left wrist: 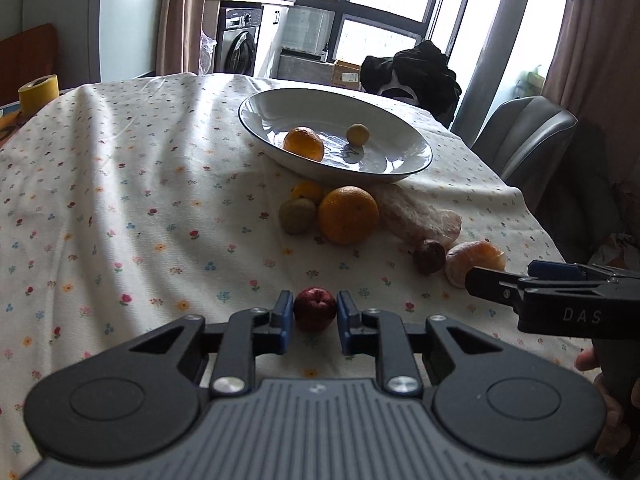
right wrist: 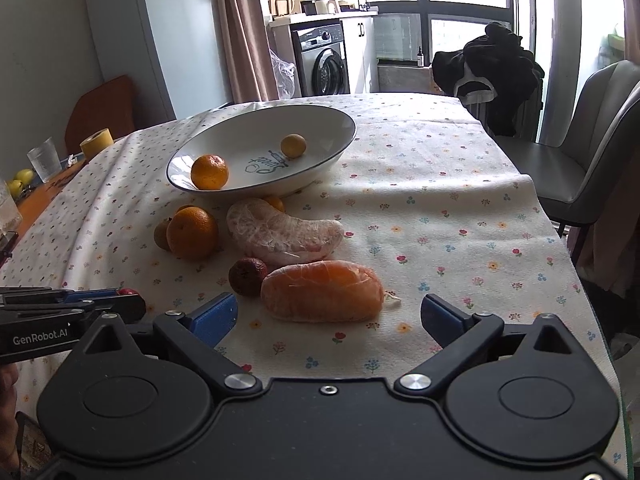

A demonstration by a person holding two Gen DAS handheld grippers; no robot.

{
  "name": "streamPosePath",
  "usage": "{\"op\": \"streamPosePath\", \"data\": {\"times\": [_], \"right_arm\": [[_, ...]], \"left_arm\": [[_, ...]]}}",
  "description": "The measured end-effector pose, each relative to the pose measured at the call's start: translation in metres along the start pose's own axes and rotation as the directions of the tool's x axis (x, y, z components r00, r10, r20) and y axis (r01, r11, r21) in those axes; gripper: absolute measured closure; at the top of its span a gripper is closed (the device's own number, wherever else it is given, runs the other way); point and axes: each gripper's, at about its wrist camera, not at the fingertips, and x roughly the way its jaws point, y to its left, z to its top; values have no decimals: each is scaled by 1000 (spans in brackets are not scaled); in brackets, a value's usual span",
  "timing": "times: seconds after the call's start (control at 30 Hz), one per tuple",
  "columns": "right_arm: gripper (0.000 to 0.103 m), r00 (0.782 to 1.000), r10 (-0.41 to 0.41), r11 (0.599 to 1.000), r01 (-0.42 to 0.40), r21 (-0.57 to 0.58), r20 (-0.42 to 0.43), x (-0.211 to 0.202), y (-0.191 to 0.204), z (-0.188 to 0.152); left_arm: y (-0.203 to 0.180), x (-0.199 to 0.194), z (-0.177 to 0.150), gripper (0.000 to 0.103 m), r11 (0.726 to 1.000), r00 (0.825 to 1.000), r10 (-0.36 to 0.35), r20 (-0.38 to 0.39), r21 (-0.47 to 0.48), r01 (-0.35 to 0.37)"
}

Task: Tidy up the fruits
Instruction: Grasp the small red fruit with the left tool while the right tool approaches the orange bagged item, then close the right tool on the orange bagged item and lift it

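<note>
Small dark-red round fruit is bracketed by the left tool, near the table's near edge on the floral tablecloth. The blue pads sit just beside the fruit on both sides; firm contact cannot be confirmed, and the fruit appears to rest on the cloth. Step in hand, judged: grasp of this fruit for transfer to the bowl.

Right tool is spread wide and holds nothing. The peeled orange citrus half lies just ahead of its gap, untouched, toward the table's right edge. A wrinkled dark-brown small fruit touches or nearly touches the citrus half on its left.

Further in: a pale peeled pomelo segment, a large whole orange and a small greenish-brown round fruit, all clustered against the near side of the white shallow bowl at mid-table. Inside the bowl: one small orange mandarin and one small yellow round fruit.

Next move, judged: left pads closed fully, then lift clear of the cluster and carry over the bowl rim. The peeled half is soft, so a light squeeze is called for from the right tool.
</note>
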Motion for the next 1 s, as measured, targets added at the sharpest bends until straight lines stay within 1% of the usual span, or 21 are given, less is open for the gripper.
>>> {"op": "streamPosePath", "data": {"times": [0.2, 0.37, 0.63, 0.7, 0.87, 1.0], "right_arm": [[10, 1000, -14, 1000, 14, -20, -8, 9, 4, 1], [16, 999, -32, 999, 32, -29, -20, 16, 5, 3], [16, 997, -69, 994, 67, -85, -17, 23, 18, 3], [16, 997, -73, 994, 72, -83, -15, 24, 18, 3], [32, 997, -77, 992, 75, -104, -19, 21, 22, 5], [34, 998, -59, 994, 57, -88, -24, 18, 17, 8]], "left_arm": [[5, -4, 4, 82, 1000, 1000, 4, 15, -10, -4], [12, -4, 6, 82, 1000, 1000, 12, 19, -24, -12], [19, -6, 7, 82, 999, 999, 22, 26, -34, -21], [20, -8, 7, 82, 999, 999, 26, 28, -37, -25], [23, -11, 10, 82, 999, 999, 33, 39, -42, -31], [23, -15, 12, 82, 999, 998, 33, 50, -42, -31]]}}
